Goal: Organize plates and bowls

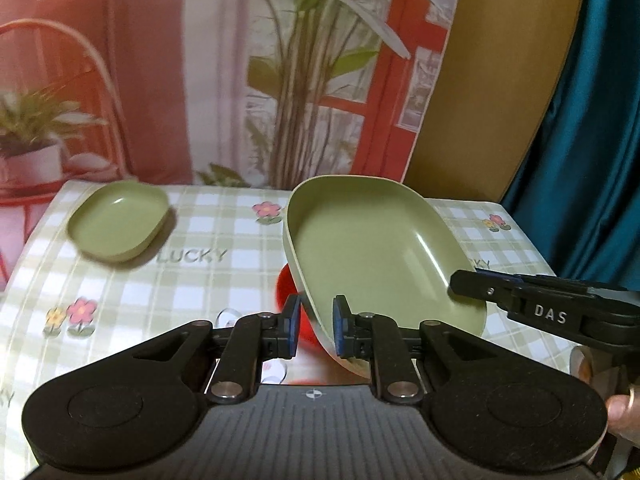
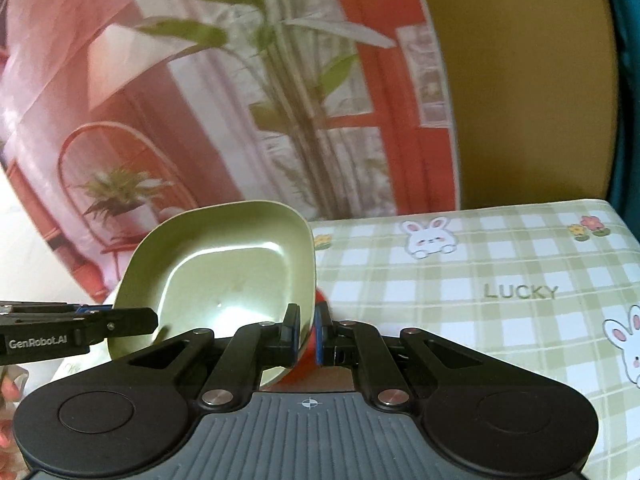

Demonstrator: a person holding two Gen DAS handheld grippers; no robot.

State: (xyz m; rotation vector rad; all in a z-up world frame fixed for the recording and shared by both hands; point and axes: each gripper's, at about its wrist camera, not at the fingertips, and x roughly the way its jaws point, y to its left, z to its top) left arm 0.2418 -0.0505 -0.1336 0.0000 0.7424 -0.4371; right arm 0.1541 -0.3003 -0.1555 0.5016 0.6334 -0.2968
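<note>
A large green plate (image 1: 372, 248) is held tilted above the table. My right gripper (image 2: 307, 332) is shut on its right rim; the plate (image 2: 224, 264) fills the left of the right wrist view. My left gripper (image 1: 316, 326) has its jaws slightly apart on either side of the plate's near left rim, not pressing it. The right gripper (image 1: 472, 286) enters the left wrist view from the right. A smaller green dish (image 1: 118, 220) sits on the table at the far left. A red object (image 1: 290, 284) lies under the plate, mostly hidden.
The table has a green checked cloth (image 2: 480, 280) with flowers, rabbits and "LUCKY". A printed backdrop (image 1: 240, 80) stands behind the table. A teal curtain (image 1: 592, 140) hangs at the right. The left gripper (image 2: 154, 320) shows at the left of the right wrist view.
</note>
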